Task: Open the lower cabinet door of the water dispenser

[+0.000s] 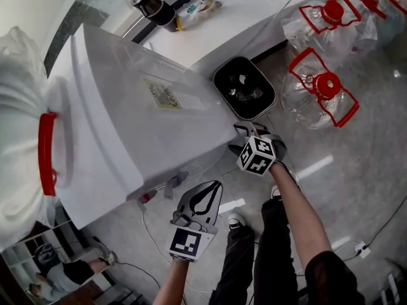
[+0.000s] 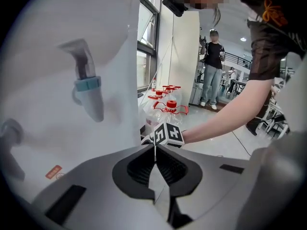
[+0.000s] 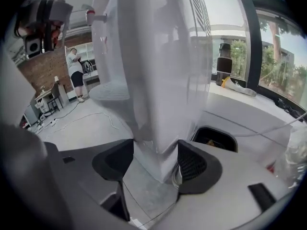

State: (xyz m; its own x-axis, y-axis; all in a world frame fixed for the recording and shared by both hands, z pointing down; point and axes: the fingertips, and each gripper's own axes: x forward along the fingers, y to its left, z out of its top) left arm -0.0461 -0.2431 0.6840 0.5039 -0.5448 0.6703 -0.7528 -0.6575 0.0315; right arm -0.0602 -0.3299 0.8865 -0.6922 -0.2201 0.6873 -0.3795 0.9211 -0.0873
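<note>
The white water dispenser [image 1: 127, 107] fills the left of the head view, with a bottle with a red handle [image 1: 44, 151] on top. My right gripper [image 1: 247, 132] is low at its right corner. In the right gripper view the jaws [image 3: 153, 159] stand open, and the vertical corner edge of the dispenser's lower body [image 3: 158, 80] lies between them; the pads do not press on it. My left gripper [image 1: 212, 188] hangs in front of the dispenser, shut and empty. The left gripper [image 2: 154, 148] faces the blue tap [image 2: 88, 92] and the right gripper's marker cube [image 2: 168, 135].
A black bin [image 1: 245, 88] stands just behind the right gripper. Two water bottles with red handles [image 1: 321, 84] lie on the floor at right. A white counter [image 1: 254, 5] runs along the back. Cables [image 1: 149, 234] cross the floor near my shoe [image 1: 235, 221].
</note>
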